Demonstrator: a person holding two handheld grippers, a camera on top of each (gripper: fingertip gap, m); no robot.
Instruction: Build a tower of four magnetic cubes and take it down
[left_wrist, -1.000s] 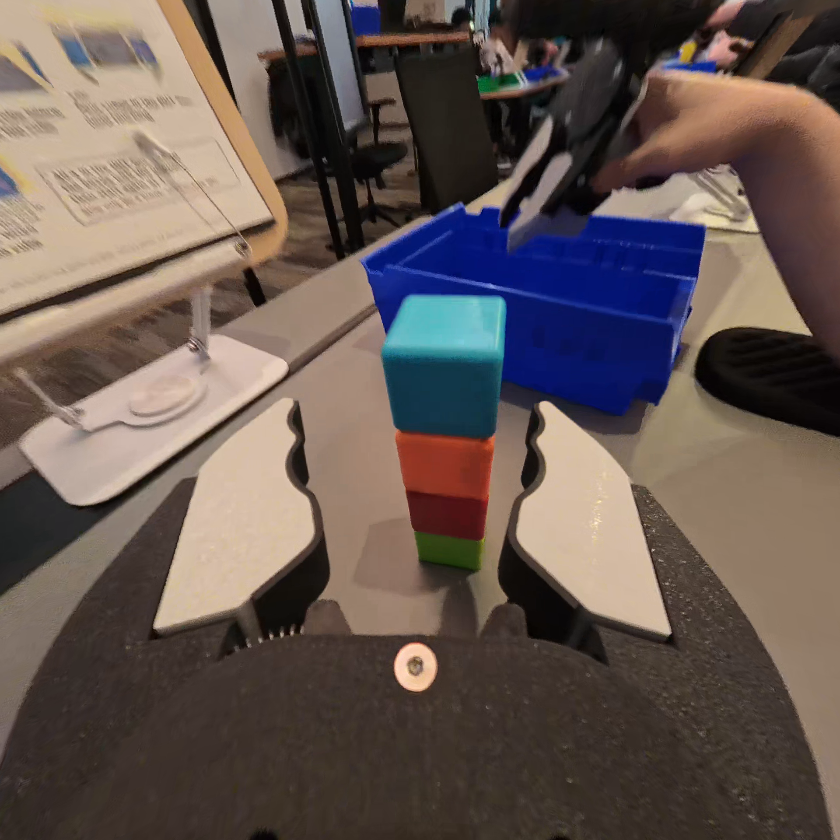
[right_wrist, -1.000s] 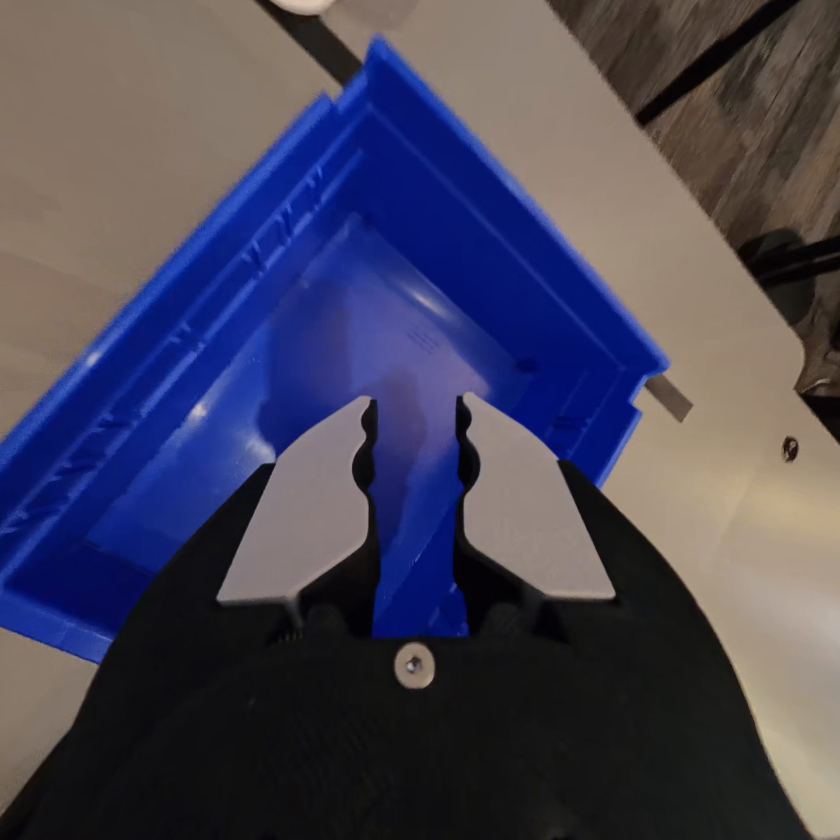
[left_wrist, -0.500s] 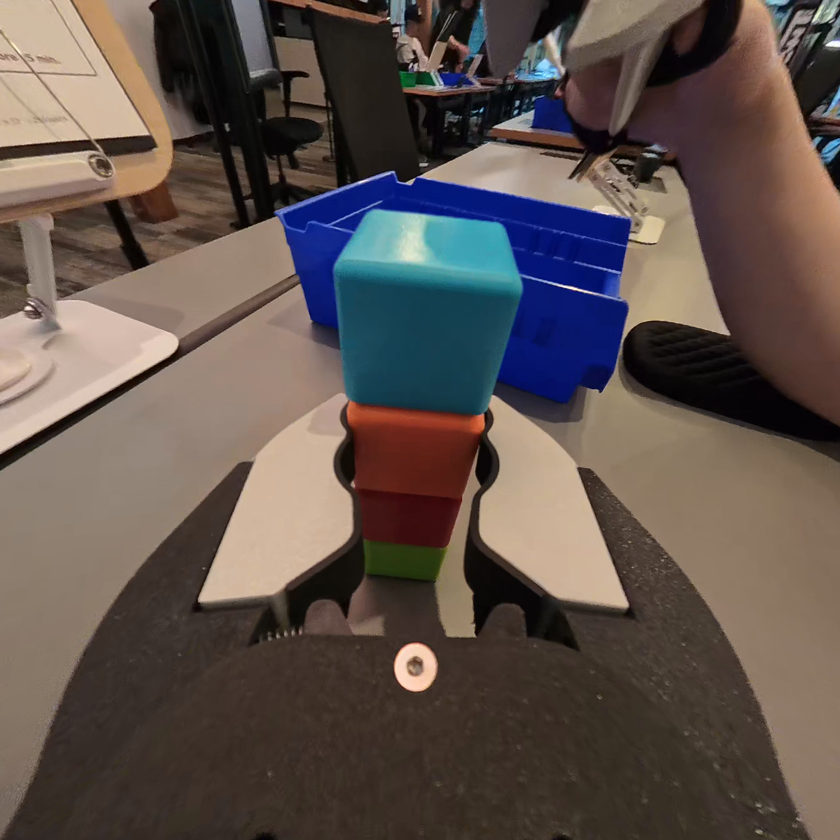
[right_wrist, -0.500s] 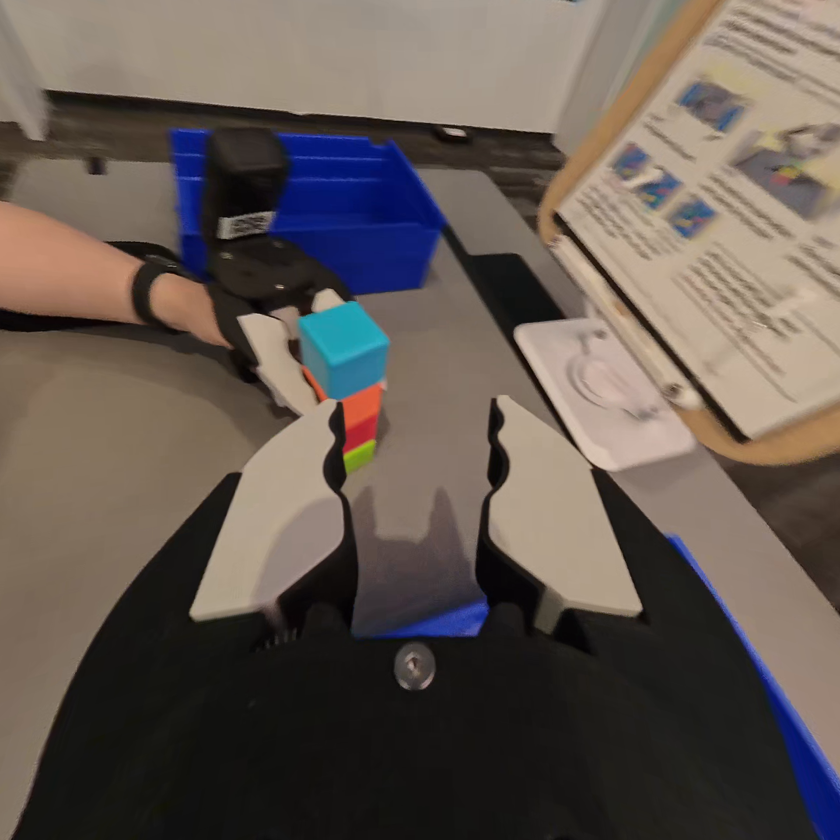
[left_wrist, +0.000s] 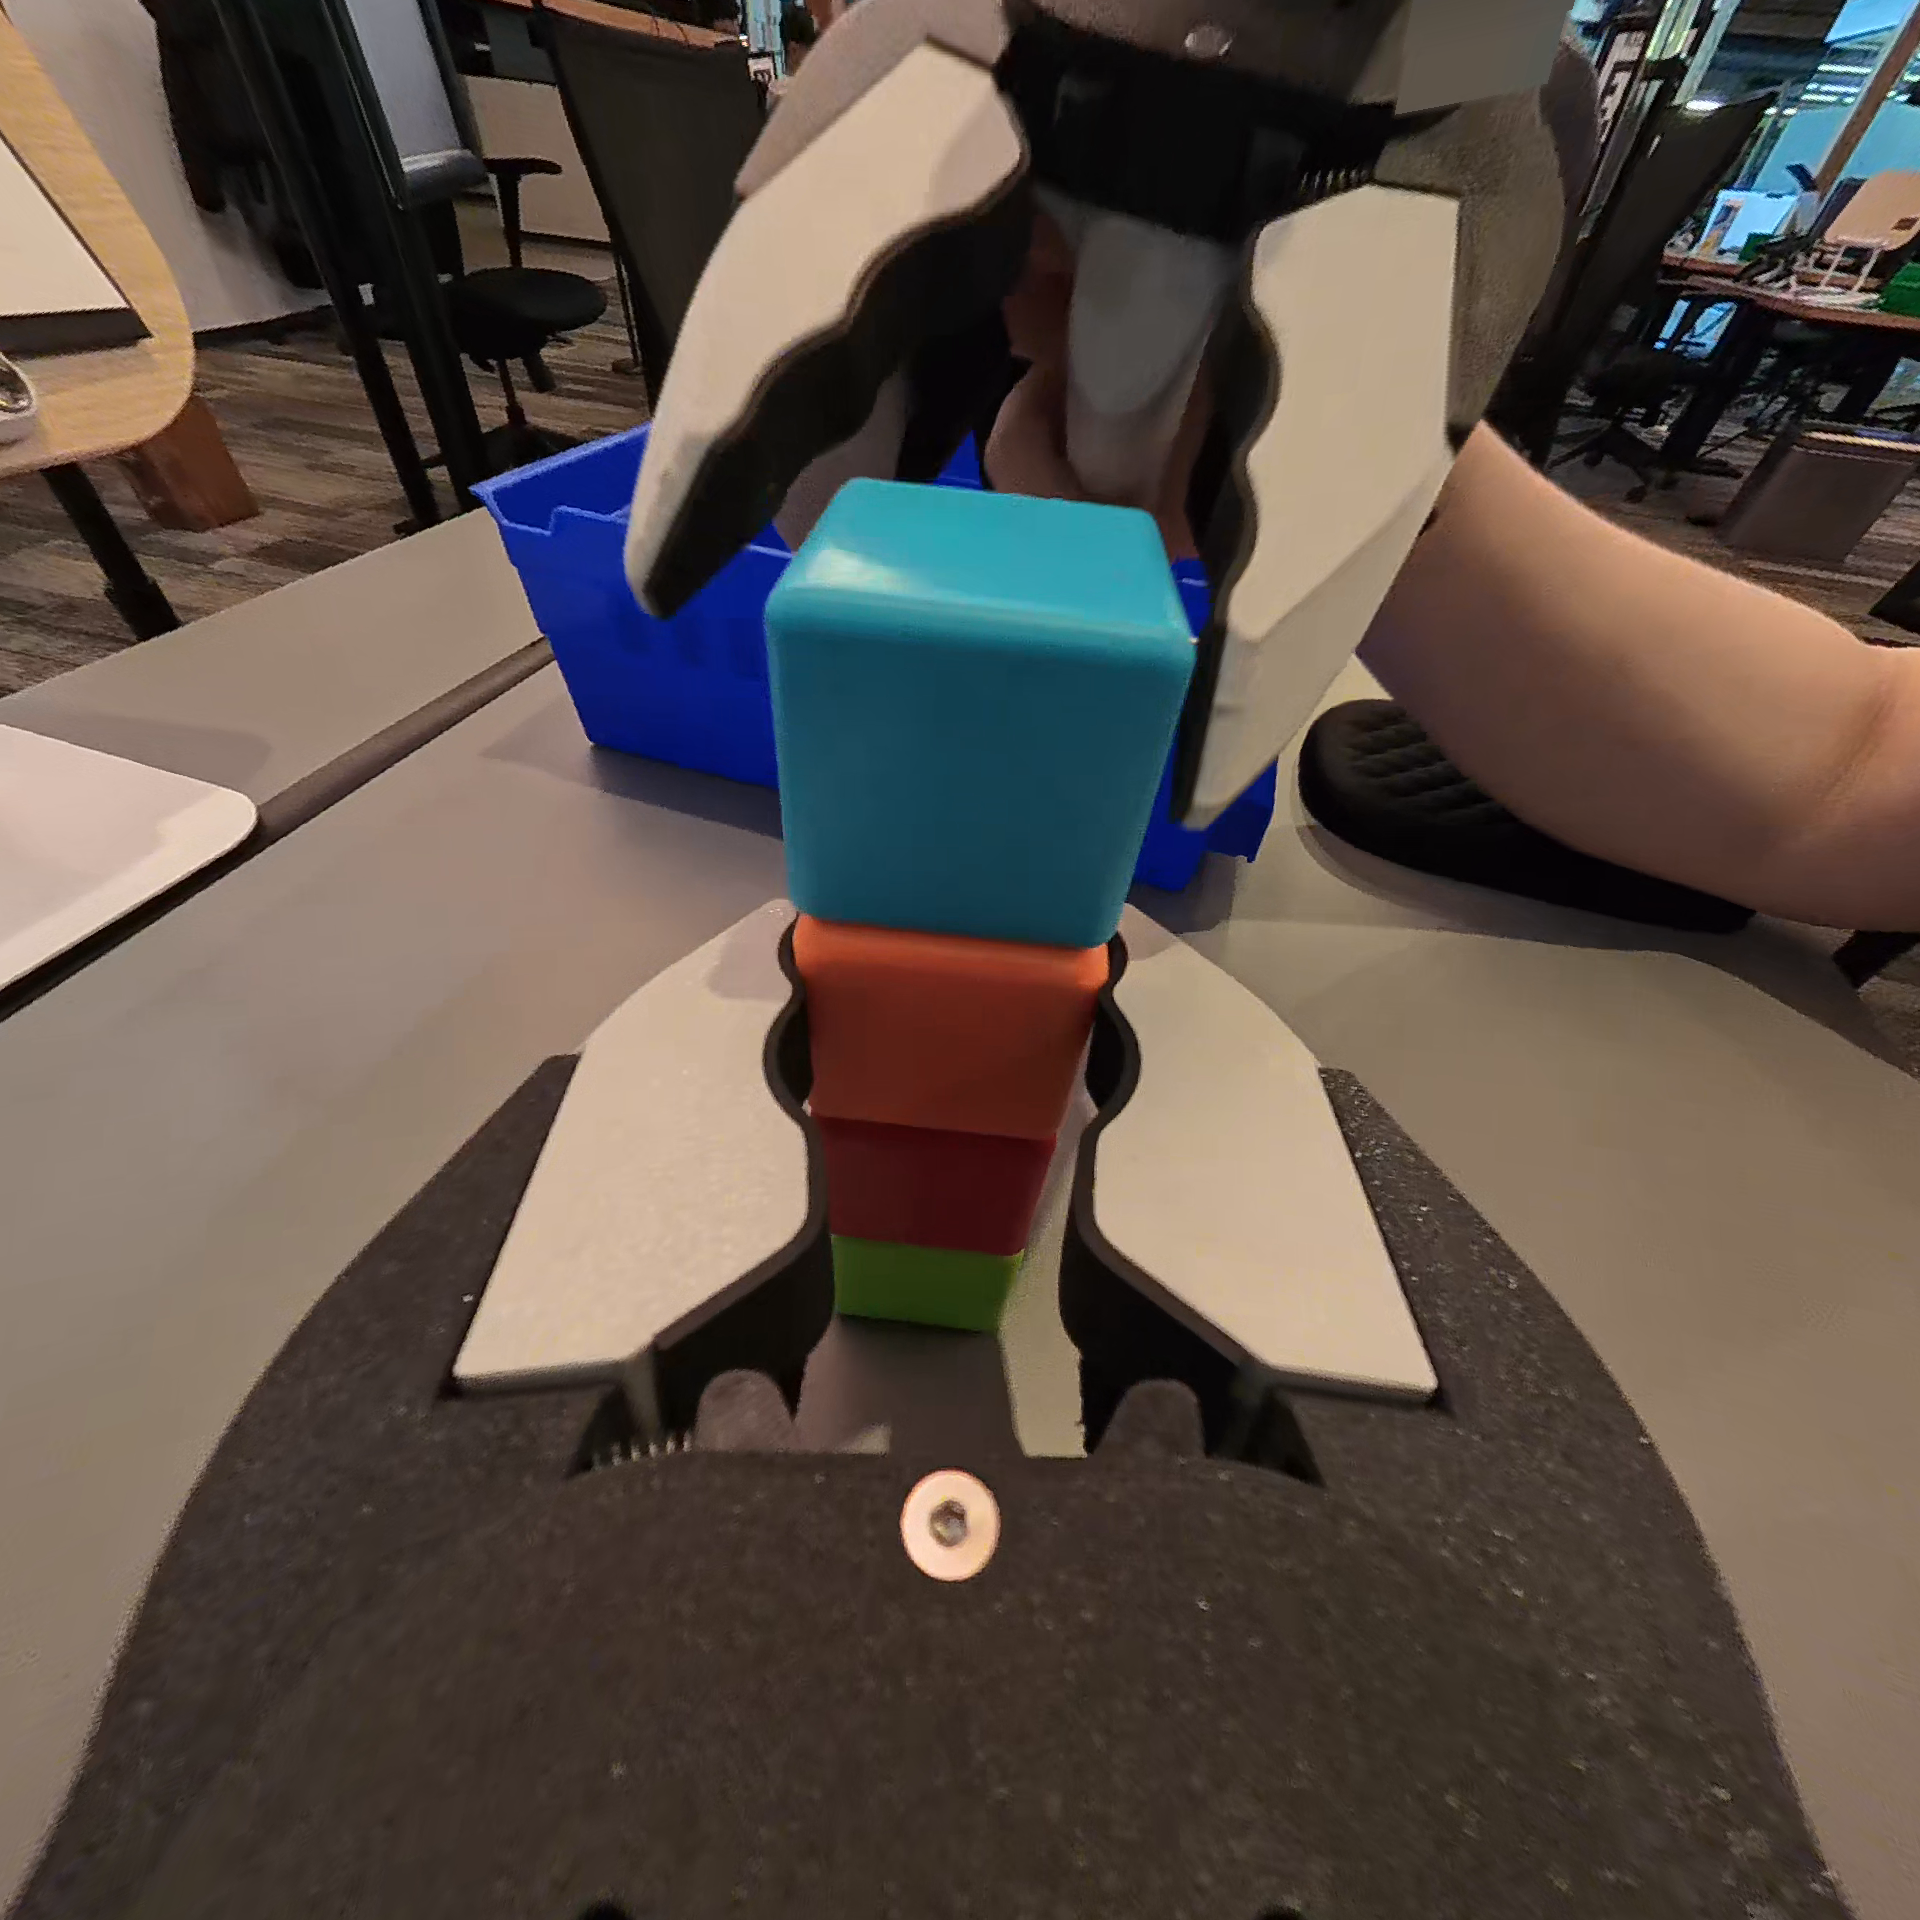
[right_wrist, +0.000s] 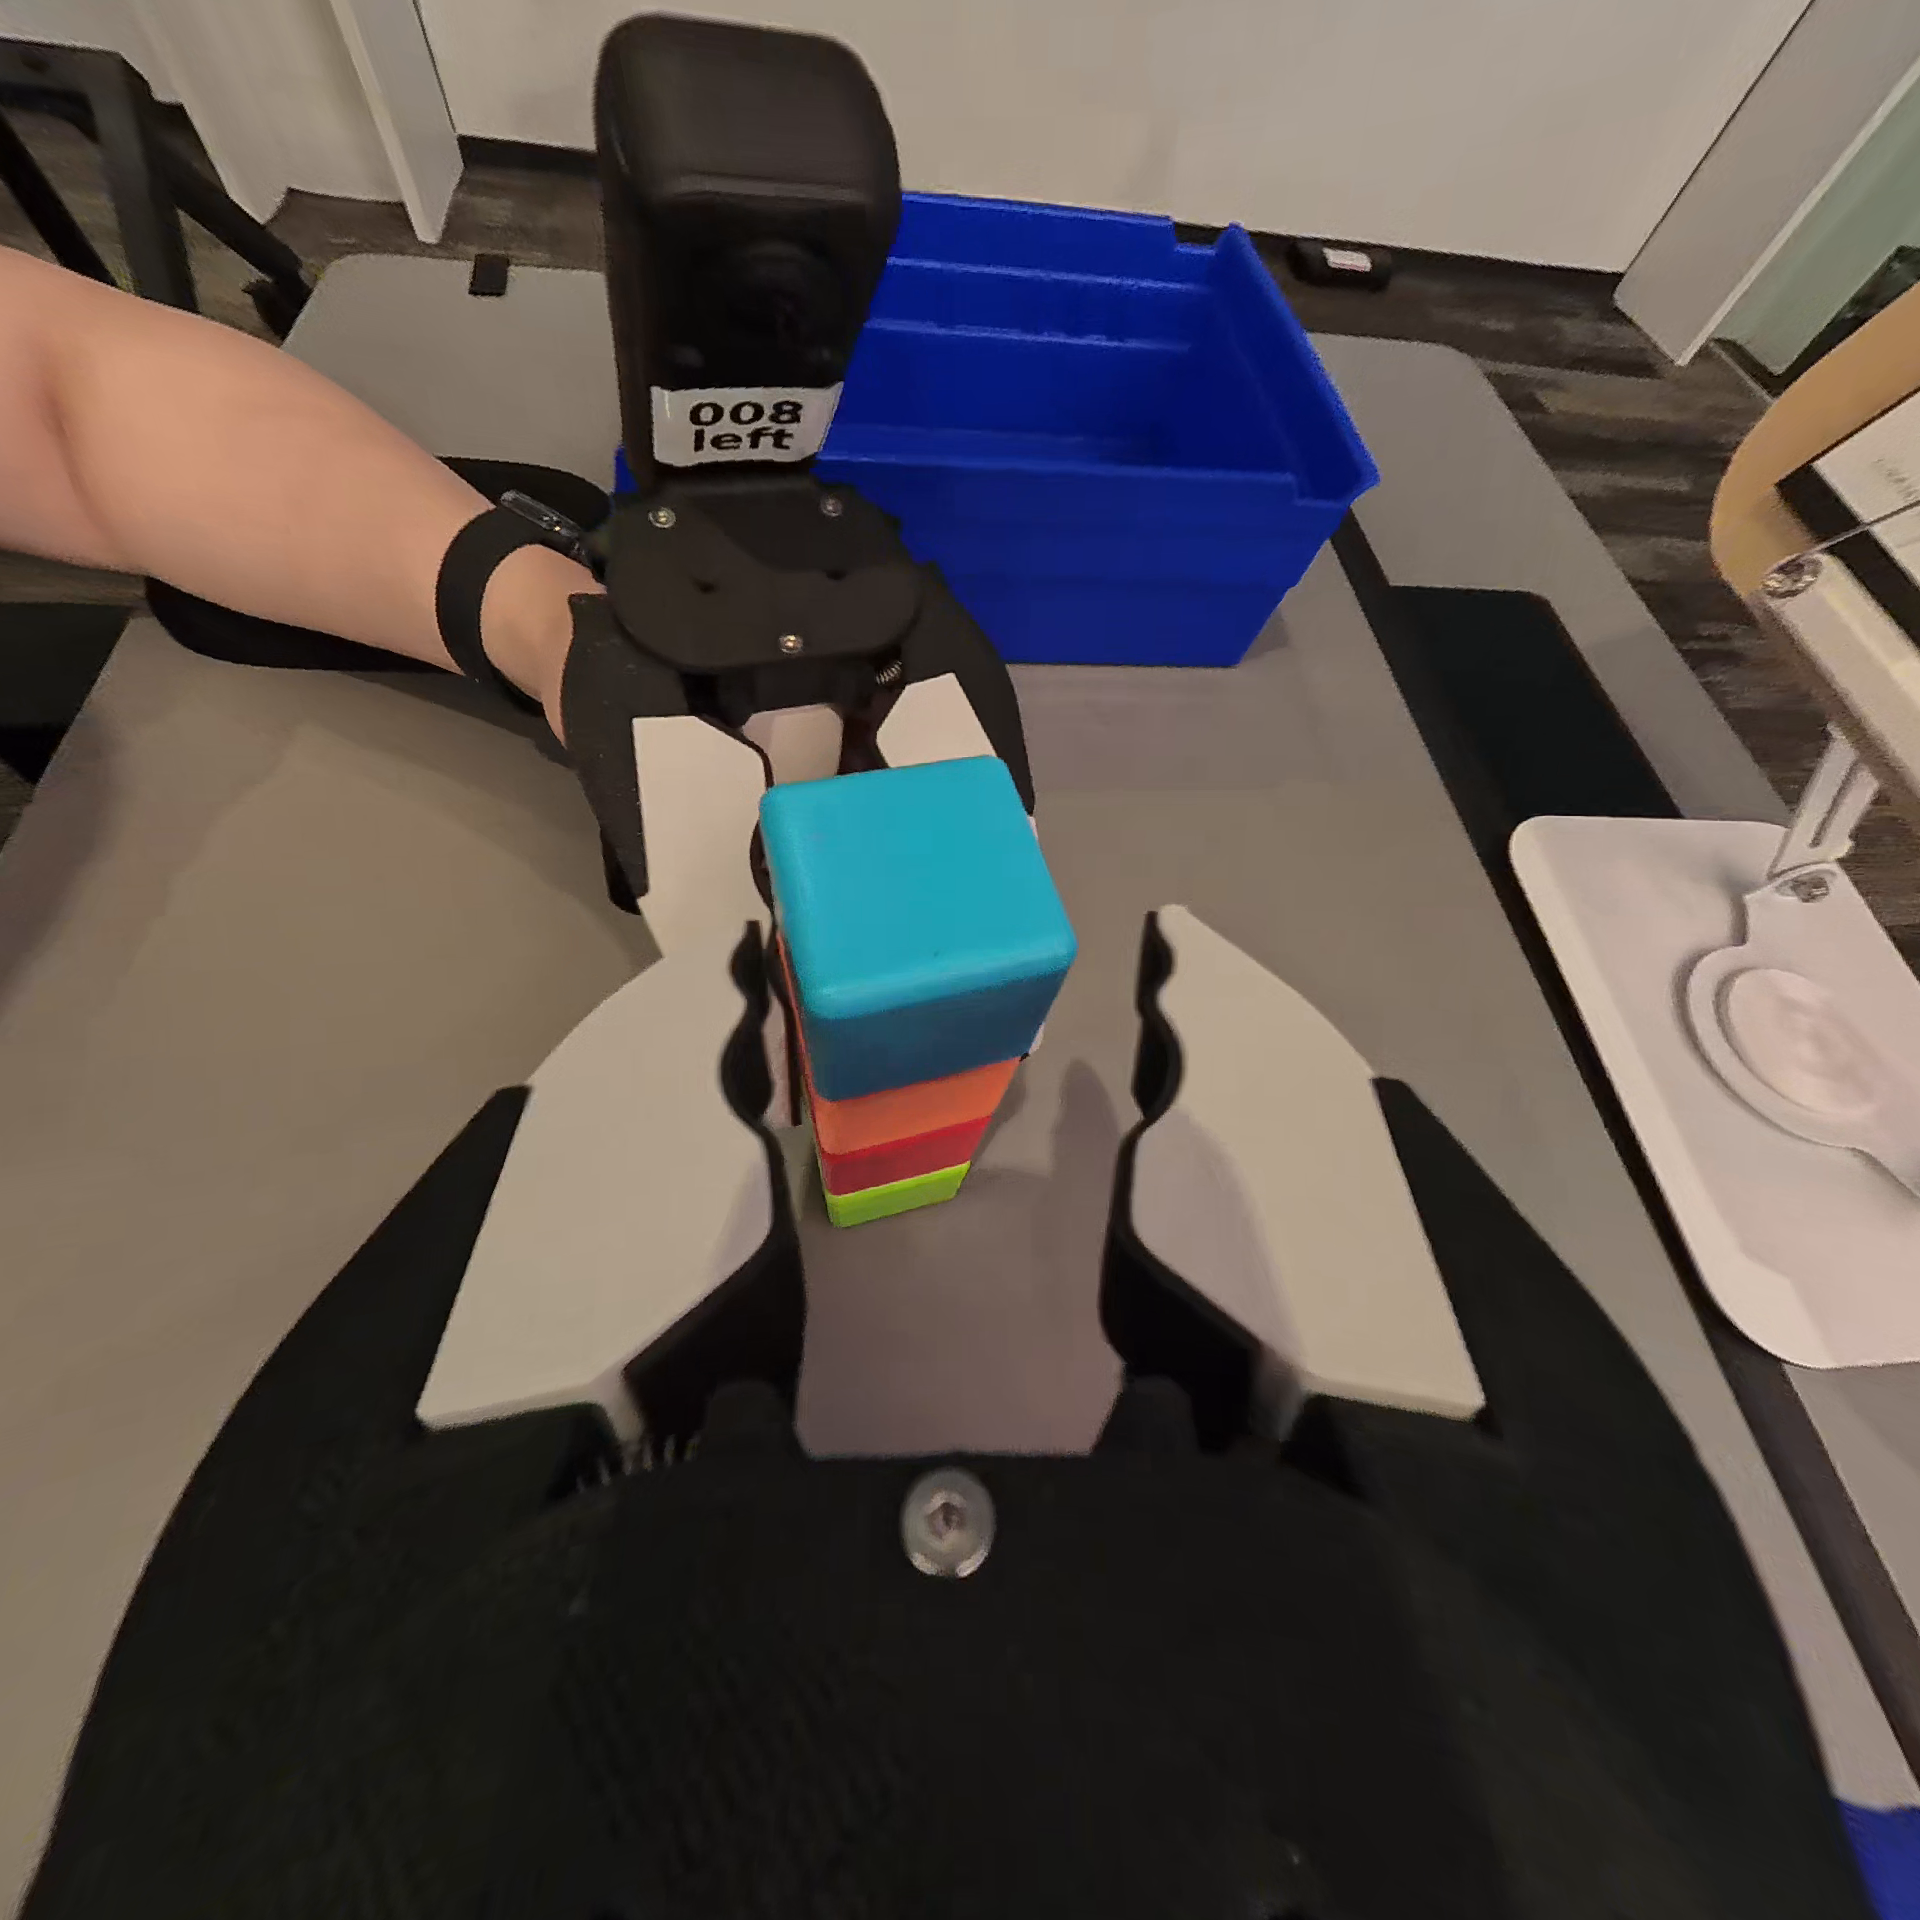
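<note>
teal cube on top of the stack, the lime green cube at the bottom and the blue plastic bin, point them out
teal cube (left_wrist: 971, 727): left wrist view, middle of its front face
lime green cube (left_wrist: 925, 1291): left wrist view, its visible front face
blue plastic bin (right_wrist: 1091, 540): right wrist view, its near outer wall

Blue plastic bin (right_wrist: 1091, 499) sits empty on the grey table (right_wrist: 260, 935), white stand base (right_wrist: 1704, 1060) off to one side, black padded thing (left_wrist: 1455, 821), maybe a wrist rest, nearby.

My left gripper (right_wrist: 831, 821) carries one white label (right_wrist: 744, 426) with black print, below its camera housing, at 12 o'clock from the tower.
</note>
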